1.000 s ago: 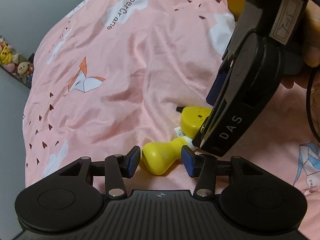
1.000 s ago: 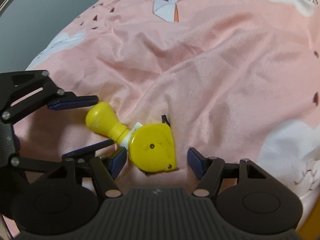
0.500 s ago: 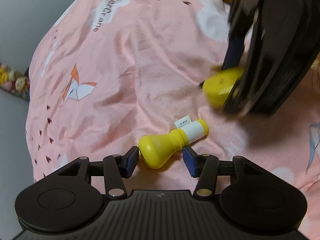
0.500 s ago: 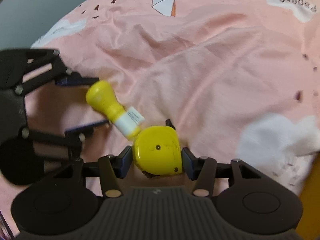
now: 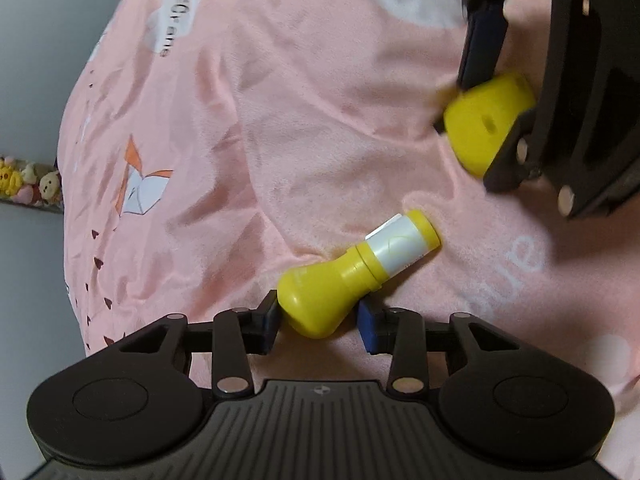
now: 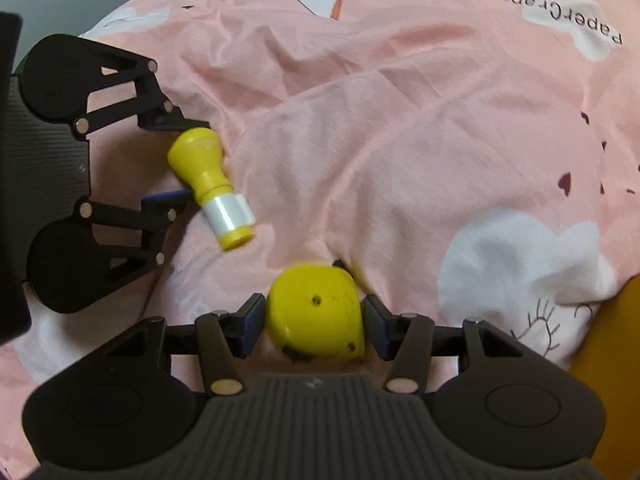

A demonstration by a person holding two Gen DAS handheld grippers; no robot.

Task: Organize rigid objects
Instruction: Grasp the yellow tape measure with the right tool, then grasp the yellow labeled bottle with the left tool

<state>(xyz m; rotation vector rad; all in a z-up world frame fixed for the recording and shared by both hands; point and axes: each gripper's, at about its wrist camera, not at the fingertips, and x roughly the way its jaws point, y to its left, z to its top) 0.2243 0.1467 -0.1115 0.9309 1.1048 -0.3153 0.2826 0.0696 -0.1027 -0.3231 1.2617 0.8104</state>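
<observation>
A yellow stamp-shaped bottle with a white label (image 5: 352, 268) lies on the pink bedsheet (image 5: 280, 120). Its round knob end sits between the pads of my left gripper (image 5: 318, 318), touching the left pad, with a small gap at the right pad. It also shows in the right wrist view (image 6: 210, 188), with the left gripper (image 6: 172, 160) around the knob. My right gripper (image 6: 314, 318) is shut on a yellow tape measure (image 6: 316, 318), which also shows in the left wrist view (image 5: 486, 120) held by the right gripper (image 5: 496, 112).
The bedsheet is wrinkled, with white clouds, paper cranes and small hearts printed on it. An orange object (image 6: 608, 360) is at the right edge. A strip of small cartoon figures (image 5: 28, 180) lies beyond the bed's left edge.
My right gripper closed on the tape measure and carried it away from the bottle. My left gripper stayed around the bottle's knob end and closed in a little.
</observation>
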